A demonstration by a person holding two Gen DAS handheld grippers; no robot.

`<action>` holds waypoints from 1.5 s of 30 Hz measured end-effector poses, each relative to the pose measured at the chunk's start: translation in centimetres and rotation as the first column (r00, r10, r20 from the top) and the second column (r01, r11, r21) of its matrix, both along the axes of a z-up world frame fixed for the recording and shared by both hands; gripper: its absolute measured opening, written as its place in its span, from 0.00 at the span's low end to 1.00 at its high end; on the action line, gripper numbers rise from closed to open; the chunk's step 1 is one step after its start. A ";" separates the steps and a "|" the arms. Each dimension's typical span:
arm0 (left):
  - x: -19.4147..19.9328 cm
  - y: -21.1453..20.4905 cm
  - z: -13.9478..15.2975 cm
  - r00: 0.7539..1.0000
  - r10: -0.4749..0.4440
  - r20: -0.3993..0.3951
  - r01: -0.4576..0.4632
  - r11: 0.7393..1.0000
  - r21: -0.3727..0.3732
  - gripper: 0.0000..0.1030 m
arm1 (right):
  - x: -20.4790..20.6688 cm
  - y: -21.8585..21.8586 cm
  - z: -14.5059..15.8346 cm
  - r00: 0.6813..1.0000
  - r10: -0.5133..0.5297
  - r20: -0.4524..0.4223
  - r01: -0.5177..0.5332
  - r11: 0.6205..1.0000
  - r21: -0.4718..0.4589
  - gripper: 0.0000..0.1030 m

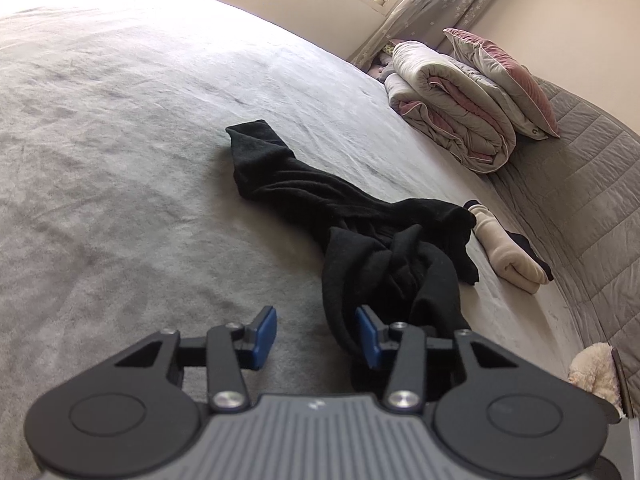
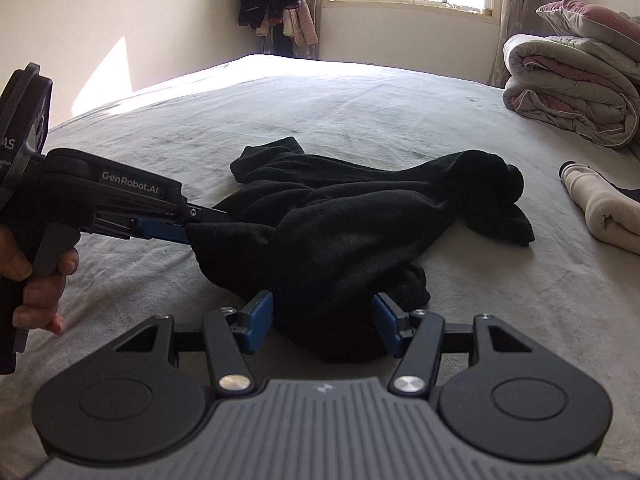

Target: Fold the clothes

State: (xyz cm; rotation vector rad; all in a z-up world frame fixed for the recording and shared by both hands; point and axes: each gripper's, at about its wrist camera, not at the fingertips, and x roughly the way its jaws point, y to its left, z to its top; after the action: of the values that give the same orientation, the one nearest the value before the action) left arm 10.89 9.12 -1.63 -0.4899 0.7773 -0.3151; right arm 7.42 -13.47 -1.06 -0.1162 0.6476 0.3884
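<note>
A crumpled black garment [image 1: 360, 220] lies on the grey bed [image 1: 120, 160], one long part stretching away from me. My left gripper [image 1: 316, 332] is open; the garment's near edge hangs just inside its right pad [image 1: 368, 336]. In the right wrist view the same black garment [image 2: 360, 216] is heaped in the middle. My right gripper [image 2: 323, 318] stands open around its near bunch, a blue pad on each side of the fabric. The left gripper [image 2: 188, 226] comes in from the left, held by a hand [image 2: 36, 280], its tip at the garment's left edge.
A rolled cream garment [image 1: 508, 248] [image 2: 600, 208] lies to the right of the black one. A folded duvet [image 1: 452, 120] [image 2: 568, 92] and a pillow [image 1: 504, 76] sit at the bed's head. A plush toy [image 1: 592, 372] is at the right edge. Clothes [image 2: 276, 0] hang in the far corner.
</note>
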 end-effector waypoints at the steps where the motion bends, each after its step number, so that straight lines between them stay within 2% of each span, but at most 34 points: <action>1: 0.0 -0.1 -0.1 1.000 -0.014 -0.002 0.014 1.000 -0.022 0.42 | 0.1 0.1 -0.2 1.000 0.006 -0.008 -0.006 1.000 -0.005 0.48; 2: 0.1 -0.2 -0.2 1.000 -0.030 -0.004 0.030 0.999 -0.045 0.42 | 0.3 0.2 -0.4 1.000 0.008 -0.018 -0.008 1.000 -0.010 0.33; 3: 0.1 -0.5 -0.3 0.999 -0.051 -0.008 0.051 0.997 -0.066 0.42 | 0.4 0.2 -0.6 1.000 0.009 -0.027 -0.009 1.000 -0.014 0.26; 7: 0.0 -1.4 -0.6 0.994 -0.105 -0.017 0.103 0.989 -0.109 0.36 | 0.4 -0.2 -0.1 1.000 0.004 -0.027 -0.003 1.000 0.019 0.13; 9: -0.3 -1.8 -0.5 0.993 -0.116 -0.007 0.115 0.988 -0.104 0.19 | 0.4 -0.5 0.6 1.000 0.000 -0.012 0.000 0.999 0.037 0.11; 10: -0.5 -1.8 -0.1 0.994 -0.106 0.010 0.107 0.990 -0.093 0.06 | 0.3 -0.7 1.0 1.000 0.000 -0.003 0.001 0.999 0.043 0.10; 11: -0.7 -1.8 0.2 0.995 -0.097 0.026 0.099 0.992 -0.082 0.04 | 0.2 -1.0 1.4 1.000 -0.006 0.008 0.005 0.999 0.052 0.09; 14: -1.3 -1.6 1.3 0.995 -0.068 0.077 0.072 0.996 -0.055 0.03 | 0.0 -2.2 2.7 0.998 -0.039 0.041 0.036 0.996 0.083 0.06; 21: -3.1 0.8 4.4 0.981 0.011 0.196 0.004 0.997 -0.075 0.02 | -0.3 -6.0 5.8 0.983 -0.157 0.097 0.137 0.974 0.180 0.05; 25: -4.0 2.4 5.9 0.964 0.040 0.262 -0.018 0.996 -0.089 0.02 | -0.5 -7.6 7.1 0.974 -0.190 0.121 0.159 0.960 0.231 0.05; 30: -4.4 3.4 7.1 0.944 0.056 0.325 -0.022 0.994 -0.109 0.02 | 0.2 -7.6 7.0 0.975 -0.191 0.112 0.160 0.958 0.240 0.05; 34: -3.8 3.5 7.2 0.941 0.064 0.333 -0.026 0.993 -0.118 0.02 | 0.8 -7.5 6.7 0.977 -0.190 0.101 0.161 0.956 0.243 0.05; 40: -0.7 2.4 5.2 0.956 0.089 0.281 -0.059 0.992 -0.111 0.02 | 1.9 -7.4 6.1 0.978 -0.193 0.082 0.168 0.956 0.241 0.05; 45: 0.7 1.1 3.1 0.974 0.037 0.222 -0.028 0.999 -0.041 0.07 | 3.7 -7.4 3.1 0.973 -0.230 0.022 0.222 0.958 0.180 0.05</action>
State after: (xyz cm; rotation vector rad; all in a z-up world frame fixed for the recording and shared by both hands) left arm 11.54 10.18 1.50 -0.4926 0.5459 -0.3481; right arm 11.09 -20.88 2.08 0.1185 0.5744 0.2199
